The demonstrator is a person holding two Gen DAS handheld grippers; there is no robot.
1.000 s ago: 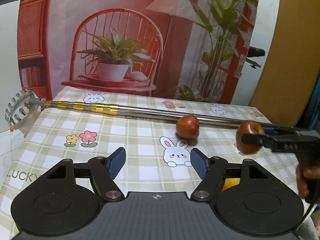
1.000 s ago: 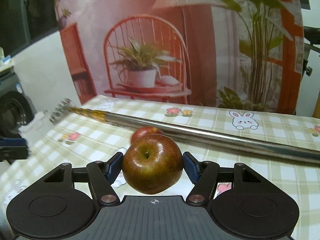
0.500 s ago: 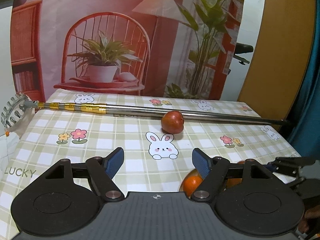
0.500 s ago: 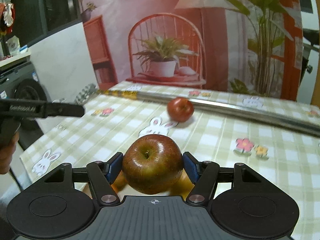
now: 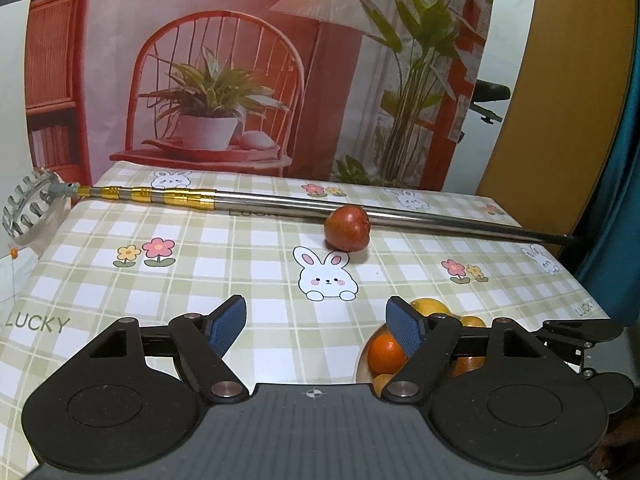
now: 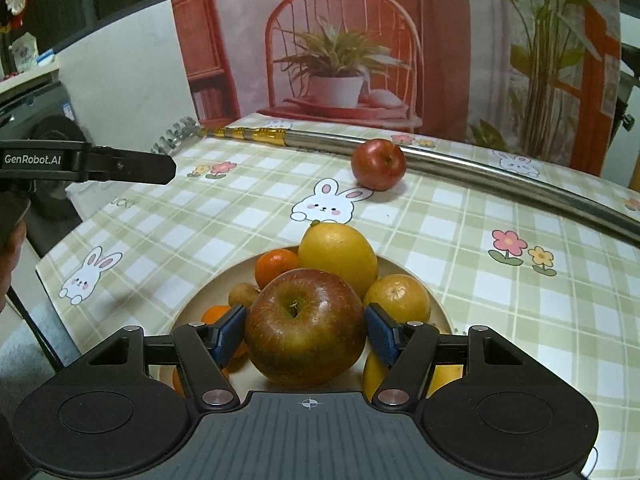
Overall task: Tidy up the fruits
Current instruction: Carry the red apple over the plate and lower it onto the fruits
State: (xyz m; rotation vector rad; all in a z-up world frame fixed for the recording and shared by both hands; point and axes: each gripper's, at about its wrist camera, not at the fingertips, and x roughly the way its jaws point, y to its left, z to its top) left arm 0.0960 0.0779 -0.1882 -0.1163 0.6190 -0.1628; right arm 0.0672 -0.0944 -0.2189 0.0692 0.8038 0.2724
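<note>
Placement is in hand: apple (image 6: 305, 326), clamped by right gripper (image 6: 306, 334), must be lowered into plate (image 6: 438, 312) and released, while left gripper (image 5: 316, 326), empty, has just been opening.

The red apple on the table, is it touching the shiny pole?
Cannot tell. In the right wrist view the red apple overlaps the shiny pole behind it, so no gap or contact shows plainly.

Bare cloth (image 5: 248, 264) L of plate (image 6: 404, 270); pole (image 5: 420, 220) across back.
</note>
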